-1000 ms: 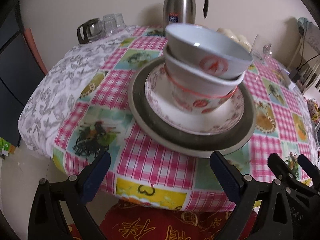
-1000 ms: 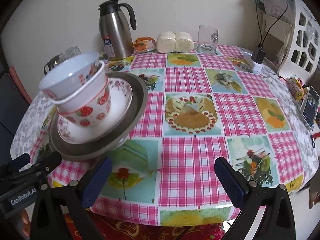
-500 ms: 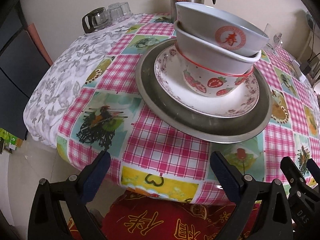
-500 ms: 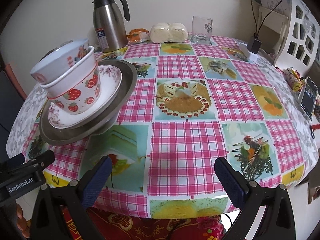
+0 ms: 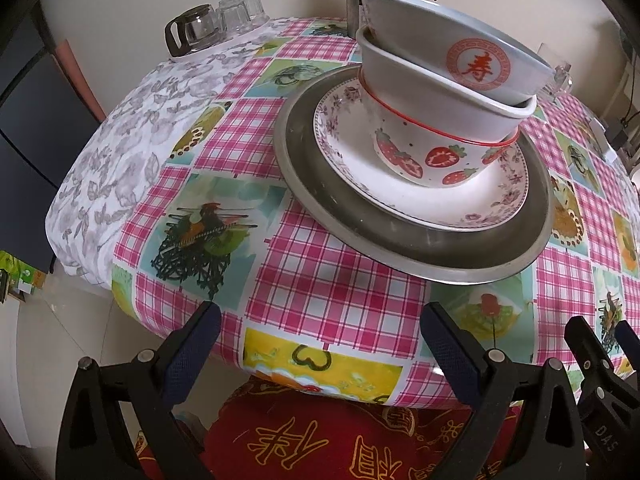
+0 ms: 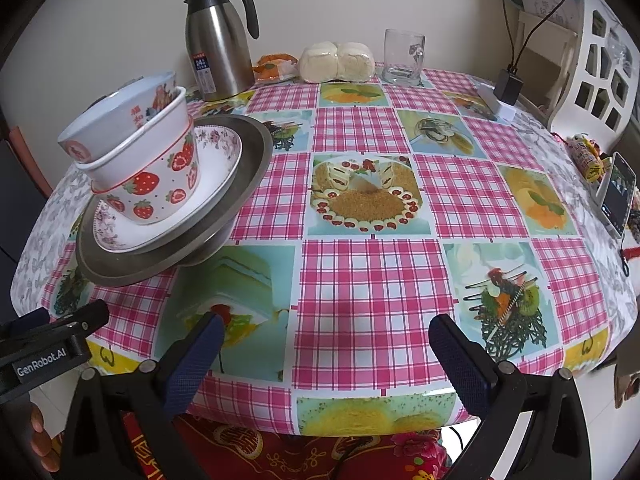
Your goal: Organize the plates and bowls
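A stack stands on the table's left part: a grey metal plate [image 5: 312, 184] [image 6: 248, 160], a floral white plate [image 5: 472, 196] [image 6: 216, 164], a strawberry bowl [image 5: 432, 152] [image 6: 160, 184], and a pale bowl with a red character [image 5: 452, 64] [image 6: 116, 124] tilted on top. My left gripper [image 5: 320, 354] is open and empty near the table's front edge, below the stack. My right gripper [image 6: 324, 360] is open and empty at the front edge, to the right of the stack.
A steel thermos jug [image 6: 218, 40], wrapped buns [image 6: 336, 62], a snack packet [image 6: 274, 68] and a glass mug [image 6: 402, 56] stand at the back. Glass cups [image 5: 216, 24] stand at the far left. A phone [image 6: 618, 194] leans at the right edge. A red cushion [image 5: 344, 436] lies below.
Both grippers have moved a little closer to the table and stack, which looms larger in the left wrist view. Both stay open and empty. The stack has not moved.
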Action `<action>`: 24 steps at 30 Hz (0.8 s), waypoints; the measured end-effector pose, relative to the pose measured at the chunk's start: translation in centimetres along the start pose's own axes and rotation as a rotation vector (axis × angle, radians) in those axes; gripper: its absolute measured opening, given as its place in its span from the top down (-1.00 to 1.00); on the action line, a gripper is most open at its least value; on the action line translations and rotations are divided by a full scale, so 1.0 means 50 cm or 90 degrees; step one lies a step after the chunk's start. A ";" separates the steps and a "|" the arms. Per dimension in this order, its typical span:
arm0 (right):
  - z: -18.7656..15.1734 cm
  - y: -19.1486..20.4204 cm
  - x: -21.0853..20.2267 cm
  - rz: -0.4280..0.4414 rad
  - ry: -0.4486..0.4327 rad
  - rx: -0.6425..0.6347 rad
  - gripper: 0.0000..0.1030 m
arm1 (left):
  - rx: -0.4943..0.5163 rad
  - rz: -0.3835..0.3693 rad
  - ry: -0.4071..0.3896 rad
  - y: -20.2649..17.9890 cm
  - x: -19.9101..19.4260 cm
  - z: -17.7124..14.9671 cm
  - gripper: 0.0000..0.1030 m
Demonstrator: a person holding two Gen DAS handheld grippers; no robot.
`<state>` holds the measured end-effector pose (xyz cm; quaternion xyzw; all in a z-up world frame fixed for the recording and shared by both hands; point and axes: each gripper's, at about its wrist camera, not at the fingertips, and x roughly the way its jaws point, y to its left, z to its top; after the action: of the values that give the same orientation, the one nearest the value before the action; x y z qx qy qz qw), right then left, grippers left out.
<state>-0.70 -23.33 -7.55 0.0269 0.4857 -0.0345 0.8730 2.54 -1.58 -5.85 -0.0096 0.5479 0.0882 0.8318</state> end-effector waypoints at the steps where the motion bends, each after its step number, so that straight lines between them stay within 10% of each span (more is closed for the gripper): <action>1: 0.001 0.001 0.002 0.000 0.001 0.000 -1.00 | 0.000 0.000 0.000 0.000 0.000 0.000 -0.93; 24: 0.002 -0.005 0.009 -0.007 0.005 0.001 -1.00 | -0.001 -0.003 0.006 0.000 0.003 0.002 -0.93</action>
<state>-0.42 -23.59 -7.88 0.0248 0.4894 -0.0391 0.8708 2.69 -1.56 -5.95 -0.0120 0.5520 0.0868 0.8293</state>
